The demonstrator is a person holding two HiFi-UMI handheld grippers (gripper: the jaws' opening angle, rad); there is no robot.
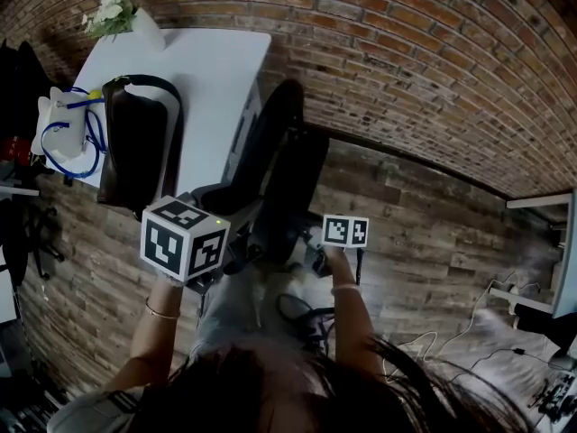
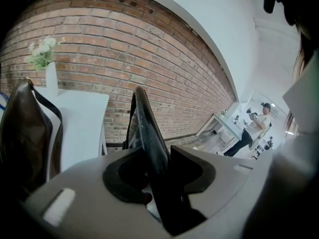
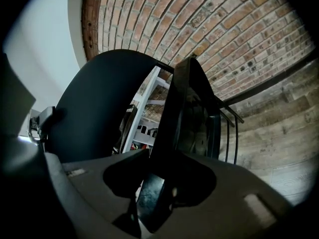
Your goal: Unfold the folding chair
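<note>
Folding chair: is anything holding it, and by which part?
Both: left gripper grips the folding chair by its back panel edge, right gripper by its seat panel edge.

Long dark hair (image 1: pixel 306 391), thin bracelet (image 1: pixel 160 312) on each wrist. Left gripper (image 2: pixel 158 176) and right gripper (image 3: pixel 159 183): grey shells, black jaws, white cubes (image 1: pixel 185 239) with black square markers.

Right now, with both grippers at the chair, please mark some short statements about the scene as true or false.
1. The folding chair stands beside the white table. True.
2. The brown bag lies on the floor. False: it lies on the white table.
3. Part of the folding chair stands between the left gripper's jaws. True.
4. The right gripper holds nothing. False: it grips a panel of the folding chair too.
</note>
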